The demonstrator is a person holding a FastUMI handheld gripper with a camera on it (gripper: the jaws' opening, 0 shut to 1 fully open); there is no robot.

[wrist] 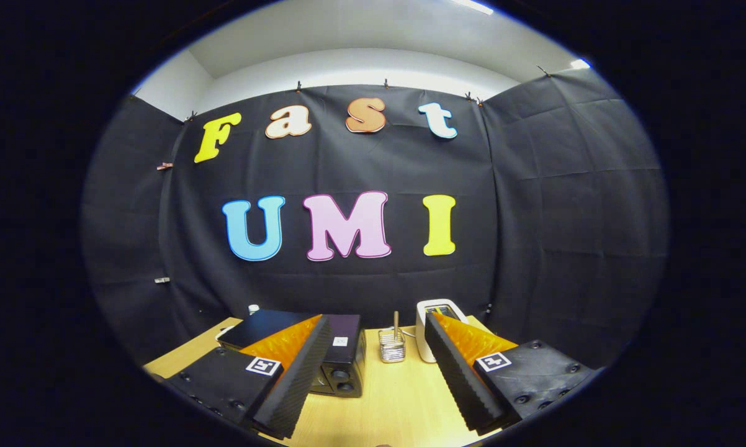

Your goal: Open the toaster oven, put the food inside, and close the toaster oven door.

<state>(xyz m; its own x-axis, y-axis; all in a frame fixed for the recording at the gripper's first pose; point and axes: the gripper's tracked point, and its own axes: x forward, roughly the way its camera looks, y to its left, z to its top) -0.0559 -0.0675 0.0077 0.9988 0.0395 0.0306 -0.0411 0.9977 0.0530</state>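
The black toaster oven (342,357) stands on the wooden table (398,403), just beyond my left finger, which covers most of its front. Two round knobs show at its lower right corner; the door is hidden, so I cannot tell whether it is up or down. My gripper (378,372) is held high above the table with its fingers wide apart and nothing between them. No food is visible from this height.
A small wire basket (392,346) with a stick in it stands mid-table beyond the fingers. A white appliance (438,323) sits behind my right finger. A small white-capped item (253,308) is at the back left. Black cloth walls close the table on three sides.
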